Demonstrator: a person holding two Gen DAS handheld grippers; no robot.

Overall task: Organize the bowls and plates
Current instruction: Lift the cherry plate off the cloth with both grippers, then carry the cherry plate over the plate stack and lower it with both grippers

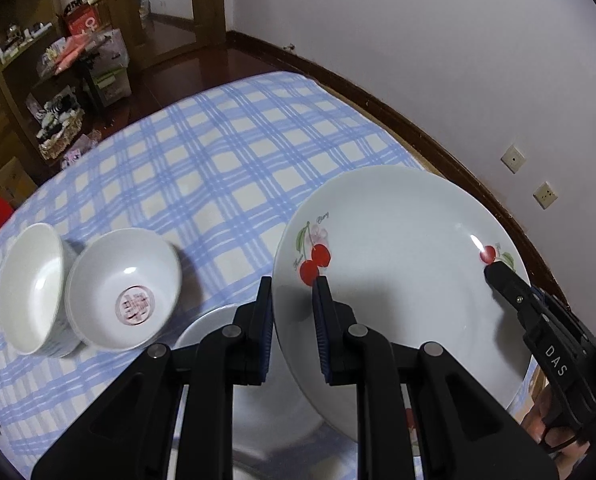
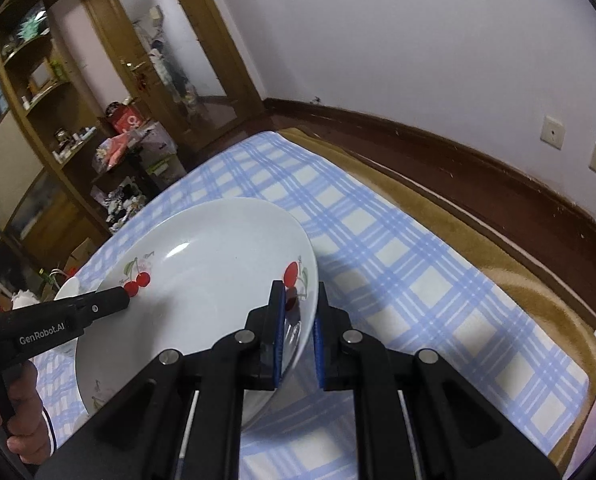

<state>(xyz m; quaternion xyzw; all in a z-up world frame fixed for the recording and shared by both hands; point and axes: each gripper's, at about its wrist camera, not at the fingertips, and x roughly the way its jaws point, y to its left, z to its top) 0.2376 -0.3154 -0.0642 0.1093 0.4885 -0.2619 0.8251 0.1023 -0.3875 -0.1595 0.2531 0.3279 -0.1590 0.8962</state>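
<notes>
A large white plate with red cherry prints point(image 1: 398, 276) point(image 2: 201, 292) hangs tilted above the blue checked tablecloth point(image 1: 201, 168). My left gripper point(image 1: 293, 300) is shut on its left rim, and my right gripper point(image 2: 300, 312) is shut on the opposite rim; that right gripper point(image 1: 498, 276) shows at the plate's right edge in the left wrist view. Under the lifted plate lies another white plate point(image 1: 233, 344). Two white bowls sit at the left: one point(image 1: 123, 290) with a red stamp inside, one point(image 1: 31, 288) leaning beside it.
The table runs along a wall with a dark wooden skirting point(image 2: 478, 176) and two sockets point(image 2: 554, 132). A strip of tan cover point(image 2: 458, 240) shows at the cloth's right edge. Shelves and boxes point(image 1: 77, 52) stand beyond the far end. A hand point(image 2: 21, 420) holds the left gripper's handle.
</notes>
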